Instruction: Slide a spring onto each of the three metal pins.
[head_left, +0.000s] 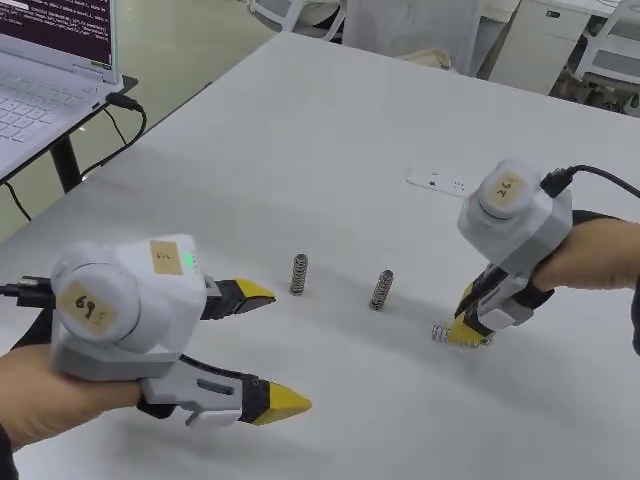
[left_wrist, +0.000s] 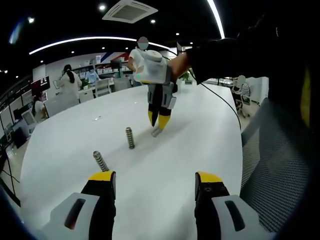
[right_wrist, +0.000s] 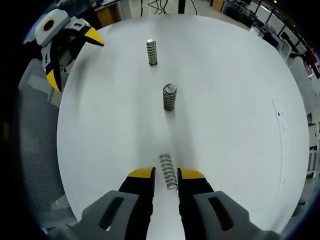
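Observation:
Two springs stand upright on the white table (head_left: 330, 130), one (head_left: 299, 274) to the left of the other (head_left: 382, 289); they are also the nearer spring (right_wrist: 169, 97) and the farther spring (right_wrist: 151, 52). A third spring (right_wrist: 168, 171) lies flat on the table between the tips of my right gripper (right_wrist: 166, 173), whose jaws are narrowly apart on either side of it. From above, the right gripper (head_left: 466, 332) points down at that lying spring (head_left: 441, 333). My left gripper (head_left: 270, 347) hovers wide open at the near left, holding nothing.
A thin white strip (head_left: 437, 182) lies on the table behind the right gripper. An open laptop (head_left: 45, 70) sits on a side stand at the far left, with cables hanging. Chairs and cabinets stand beyond the table's far edge.

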